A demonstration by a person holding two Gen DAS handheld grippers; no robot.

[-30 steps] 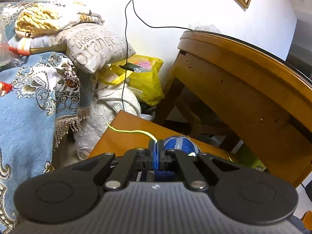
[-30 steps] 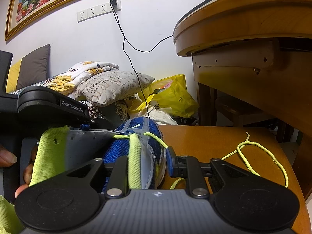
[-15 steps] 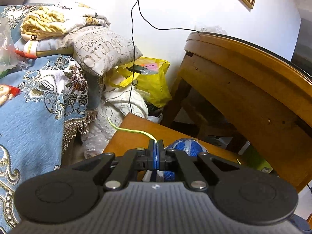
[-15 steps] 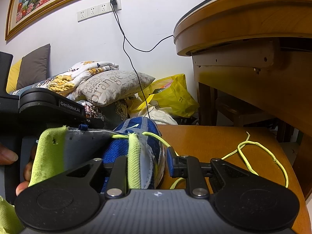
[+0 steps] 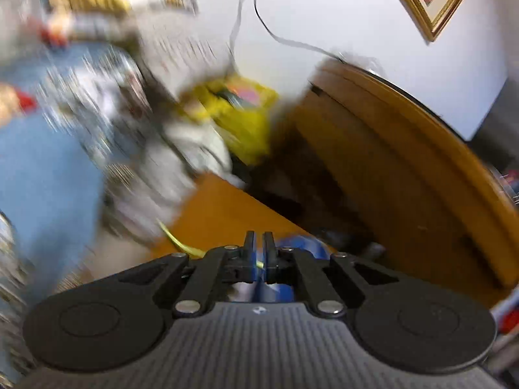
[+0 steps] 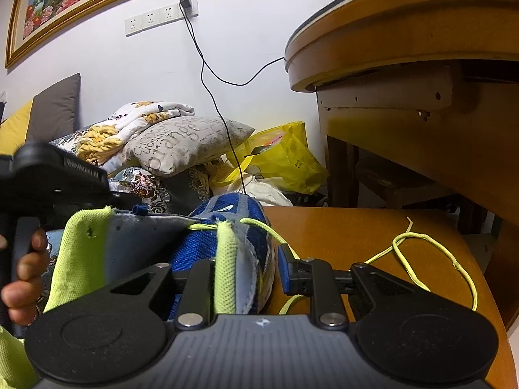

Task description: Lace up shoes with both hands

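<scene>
Shoe [image 6: 227, 227] on surface [image 6: 340, 227], right gripper [image 6: 249, 269] jaws clamped on its side. Left gripper [image 5: 259, 253] jaws have just been opening, lace [image 5: 176, 243] between them. Few eyelets laced; most lace loose beside shoe.

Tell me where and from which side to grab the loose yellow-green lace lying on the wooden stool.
Probably grip the loose yellow-green shoelace at the top of its open loop, coming from above: there it lies clear on the bare wooden stool top, apart from the blue mesh sneaker.
</scene>
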